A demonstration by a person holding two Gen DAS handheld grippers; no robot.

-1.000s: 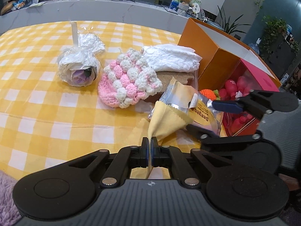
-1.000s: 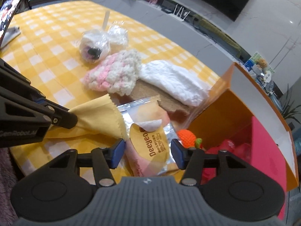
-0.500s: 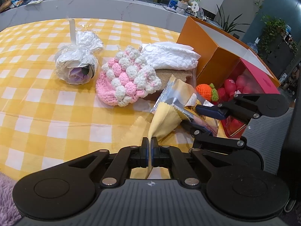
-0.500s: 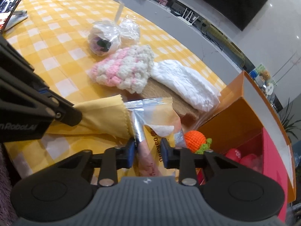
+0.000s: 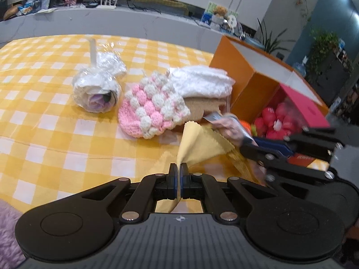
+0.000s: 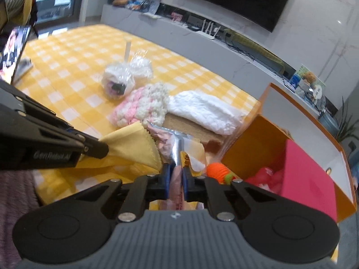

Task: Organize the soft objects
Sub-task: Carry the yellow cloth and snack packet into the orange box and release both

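While pinched tight at its lower edge, the cloth leads each list below.

Left wrist view
- left gripper: fingers clenched on a yellow cloth, which fans up and to the right from the tips.
- right gripper: to the right of the left fingers, clamped on a snack packet that lies against the cloth's right edge.
- pink-and-white crochet piece: ahead of the fingers on the yellow checked surface.
- wrapped flower: ahead and to the left.
- white fabric: ahead, on a tan pad.
- orange box: ahead and right, with pink soft items inside.

Right wrist view
- right gripper: fingers closed on the snack packet.
- crochet carrot: just right of the fingers, beside the orange box.
- left gripper: to the left, gripping the yellow cloth.
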